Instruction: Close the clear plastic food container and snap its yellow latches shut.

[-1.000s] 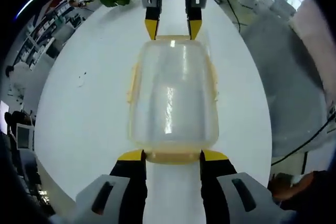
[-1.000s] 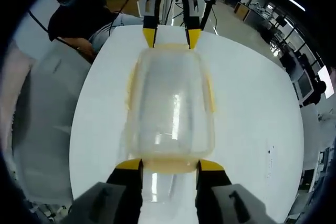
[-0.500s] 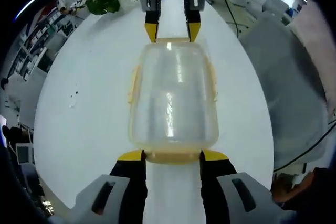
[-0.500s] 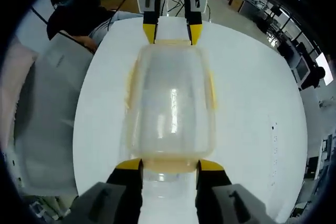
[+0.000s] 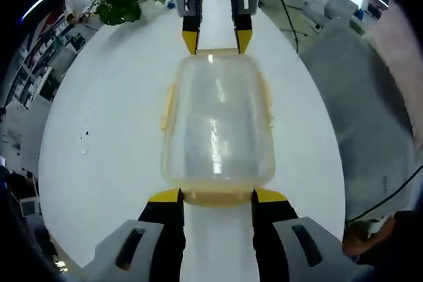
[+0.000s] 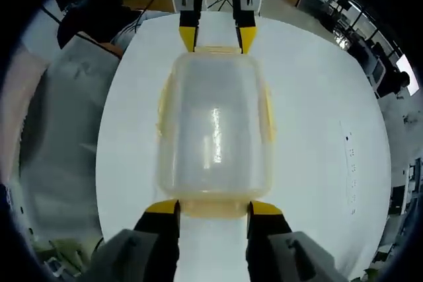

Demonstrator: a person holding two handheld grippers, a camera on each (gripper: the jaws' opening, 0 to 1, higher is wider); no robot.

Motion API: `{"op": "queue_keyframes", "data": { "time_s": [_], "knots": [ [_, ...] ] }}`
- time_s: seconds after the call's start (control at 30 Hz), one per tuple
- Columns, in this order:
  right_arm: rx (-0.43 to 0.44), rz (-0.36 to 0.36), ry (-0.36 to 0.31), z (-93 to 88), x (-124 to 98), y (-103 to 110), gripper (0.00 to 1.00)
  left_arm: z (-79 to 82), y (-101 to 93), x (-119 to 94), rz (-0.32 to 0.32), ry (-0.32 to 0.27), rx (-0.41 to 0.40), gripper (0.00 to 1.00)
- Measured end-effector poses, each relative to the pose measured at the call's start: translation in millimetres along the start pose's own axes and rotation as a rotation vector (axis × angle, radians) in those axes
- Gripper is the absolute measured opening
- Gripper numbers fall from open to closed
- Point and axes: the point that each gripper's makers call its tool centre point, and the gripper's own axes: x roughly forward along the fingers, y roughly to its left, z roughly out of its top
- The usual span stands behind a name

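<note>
A: Clear plastic food container (image 5: 218, 123) with yellow rim sits mid-surface on the white round table (image 5: 112, 137), lid on. Left gripper (image 5: 217, 196) at one short end, right gripper (image 5: 217, 36) at the opposite end.

B: Jaw state?

A: Both spread about the width of an end latch, tips touching or just beside the yellow end latch (image 5: 218, 197). Holding nothing that I can see. Right gripper view matches: right gripper (image 6: 206, 208) at its near end, container (image 6: 213, 130) between.

B: Step?

A: Latching, I'd judge. Side latches (image 5: 168, 104) look splayed out, so unsnapped. Next: press end flaps down together.
</note>
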Motion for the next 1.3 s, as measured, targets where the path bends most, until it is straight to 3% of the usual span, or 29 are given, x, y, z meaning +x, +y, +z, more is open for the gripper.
{"op": "queue_keyframes", "data": {
  "time_s": [0.4,1.3],
  "knots": [
    [0.024,0.013,0.018,-19.4,3.5,7.7,0.37,13.4,-5.6,15.1,-0.027,-0.005,0.007,0.37],
    [0.055,-0.006,0.025,-30.2,10.4,18.8,0.37,15.2,-12.7,31.2,-0.048,0.003,0.015,0.37]
  ]
}}
